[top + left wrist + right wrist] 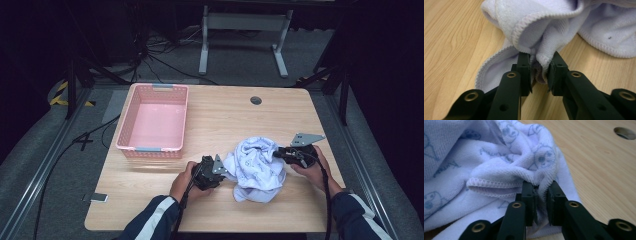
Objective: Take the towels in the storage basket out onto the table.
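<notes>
Both grippers pinching the towel, one at each end

Basically a crumpled pale lavender towel (256, 169) with a faint cartoon print lies on the wooden table (225, 120), near the person's edge and right of centre. It sits between the two tools: left gripper (220, 172) at its left edge, right gripper (280, 153) at its upper right edge. In the left gripper view the jaws are clamped on a bunched fold of hemmed edge (539, 67), cloth squeezed between the pads. The right gripper view shows the same, jaws nipped onto a gathered bit of stitched hem (540, 188).

Key relation: the towel's bulk runs across the table from one gripper to the other, so both holds sit at opposite ends of its width. Neither hand is nearer; each already has cloth. Pulling apart sideways would likely spread it.

Pink plastic basket (131, 142) sits empty, well apart, toward the far left, closer to the left hand's side.
</notes>
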A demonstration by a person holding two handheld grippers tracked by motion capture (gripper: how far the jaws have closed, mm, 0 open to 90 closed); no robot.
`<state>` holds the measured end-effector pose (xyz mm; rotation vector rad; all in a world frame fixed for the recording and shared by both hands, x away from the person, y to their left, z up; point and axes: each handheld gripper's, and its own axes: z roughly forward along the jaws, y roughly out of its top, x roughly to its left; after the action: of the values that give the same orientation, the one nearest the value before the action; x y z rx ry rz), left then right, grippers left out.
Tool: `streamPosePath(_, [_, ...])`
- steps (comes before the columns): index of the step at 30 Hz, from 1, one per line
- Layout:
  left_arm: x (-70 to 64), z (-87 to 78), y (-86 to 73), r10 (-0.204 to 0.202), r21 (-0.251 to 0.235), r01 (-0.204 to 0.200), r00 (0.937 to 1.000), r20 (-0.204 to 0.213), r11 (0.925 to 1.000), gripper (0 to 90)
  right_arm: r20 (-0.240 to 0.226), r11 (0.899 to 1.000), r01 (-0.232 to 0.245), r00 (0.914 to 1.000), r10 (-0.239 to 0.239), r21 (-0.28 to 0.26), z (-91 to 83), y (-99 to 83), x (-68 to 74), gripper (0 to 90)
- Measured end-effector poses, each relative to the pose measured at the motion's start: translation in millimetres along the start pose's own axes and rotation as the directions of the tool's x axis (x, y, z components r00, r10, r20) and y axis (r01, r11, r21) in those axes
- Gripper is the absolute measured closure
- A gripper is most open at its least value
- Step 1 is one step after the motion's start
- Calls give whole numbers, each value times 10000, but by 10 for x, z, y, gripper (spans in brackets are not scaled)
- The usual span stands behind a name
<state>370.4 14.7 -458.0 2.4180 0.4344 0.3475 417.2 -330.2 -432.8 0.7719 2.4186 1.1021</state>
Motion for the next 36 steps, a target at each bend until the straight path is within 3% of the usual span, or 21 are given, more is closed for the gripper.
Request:
streamPosePath(2, [12, -64, -13, 37, 10, -37, 9997, -260, 10000, 769, 409, 9997, 30, 9992, -19, -252, -81, 4, -22, 811])
streamPosePath(4, [53, -177, -54, -248, -168, 240, 9983, -521, 9996, 775, 661, 9980, -107, 9977, 148, -627, -190, 6, -60, 815])
streamPosePath(5, [96, -280, -97, -467, -386, 440, 9964, -711, 9983, 783, 1003, 9962, -242, 9944, 326, -837, -280, -3, -105, 815])
streamPosePath(8, [147, -388, -145, -690, -648, 634, 9938, -875, 9959, 791, 1277, 9943, -407, 9904, 531, -982, -350, -25, -155, 816])
streamPosePath(11, [188, -489, -211, -929, -659, 861, 9899, -1071, 9941, 793, 1994, 9888, -949, 9730, 1167, -1153, -503, -113, -305, 816])
streamPosePath(12, [199, -509, -236, -975, -596, 912, 9887, -1140, 9940, 793, 1994, 9888, -949, 9730, 1167, -1153, -503, -113, -305, 816])
streamPosePath(14, [233, -542, -312, -1342, -594, 1277, 9833, -1225, 9900, 795, 2403, 9871, -1240, 9598, 1452, -1011, -569, -185, -393, 817])
streamPosePath(17, [248, -569, -388, -1489, -463, 1438, 9794, -1363, 9885, 795, 2777, 9834, -1638, 9438, 1792, -778, -586, -258, -470, 817])
streamPosePath(20, [257, -600, -456, -1654, -419, 1608, 9743, -1527, 9861, 793, 2959, 9789, -1945, 9331, 2044, -630, -584, -283, -510, 816])
streamPosePath(22, [263, -597, -476, -1916, -512, 1857, 9681, -1616, 9813, 768, 2922, 9790, -1955, 9344, 2036, -570, -573, -277, -505, 805])
streamPosePath(25, [231, -602, -472, -1863, -563, 1795, 9697, -1582, 9821, 707, 2988, 9831, -1781, 9367, 1823, -415, -534, -262, -465, 727])
streamPosePath(27, [196, -619, -445, -1784, -771, 1683, 9722, -1515, 9827, 563, 2961, 9841, -1735, 9386, 1768, -378, -521, -250, -453, 586])
streamPosePath(29, [149, -671, -393, -1821, -1094, 1647, 9677, -1745, 9803, 448, 3004, 9825, -1781, 9355, 1860, -539, -544, -244, -448, 532])
streamPosePath(31, [70, -750, -312, -1654, -1665, 1382, 9728, -1621, 9763, 378, 2688, 9796, -1805, 9426, 1979, -882, -592, -229, -445, 512])
streamPosePath(33, [-13, -809, -203, -1610, -2196, 1285, 9774, -1368, 9671, 340, 2765, 9770, -1538, 9420, 1900, -1474, -676, -193, -407, 518])
streamPosePath(35, [-119, -846, -93, -1256, -2515, 906, 9839, -1269, 9636, 312, 2390, 9704, -1505, 9514, 1941, -1888, -729, -153, -365, 525])
streamPosePath(36, [-193, -845, -10, -986, -2764, 682, 9903, -976, 9586, 312, 2295, 9707, -1371, 9562, 1818, -1973, -731, -140, -347, 525])
